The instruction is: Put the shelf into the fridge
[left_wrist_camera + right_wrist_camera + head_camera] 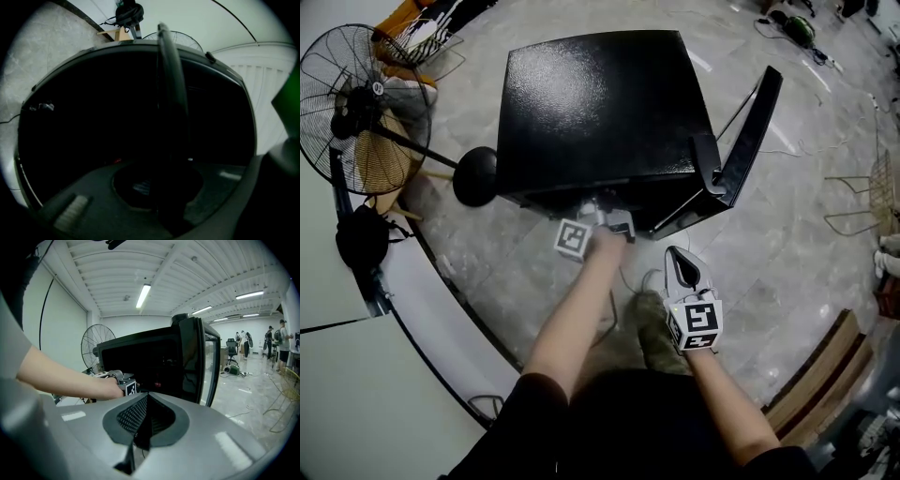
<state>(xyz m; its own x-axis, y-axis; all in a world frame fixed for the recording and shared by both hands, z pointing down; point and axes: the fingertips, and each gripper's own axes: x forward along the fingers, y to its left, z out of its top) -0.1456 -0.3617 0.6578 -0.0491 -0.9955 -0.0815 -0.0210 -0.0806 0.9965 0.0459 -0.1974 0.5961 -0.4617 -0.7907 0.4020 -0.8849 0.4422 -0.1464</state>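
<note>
Head view: left gripper [602, 217] reaches into the open fridge [600, 103] at 12 o'clock, jaws clamped on the shelf [171, 93], likely to slide it in level — right gripper [681, 262] idles closed at 5 o'clock.

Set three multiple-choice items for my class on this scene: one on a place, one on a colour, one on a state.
1. Where is the left gripper? A at the open front of the glossy box-shaped fridge; B on the fridge's top; C beside the right gripper.
2. What colour is the fridge? A white; B black; C red.
3. How are the right gripper's jaws? A wide apart; B together, empty; C hidden from view.
Answers: 1 A, the head view shows it at the opening; 2 B, its top is shiny black; 3 B, the right gripper view shows the pads meeting with nothing between.
</note>
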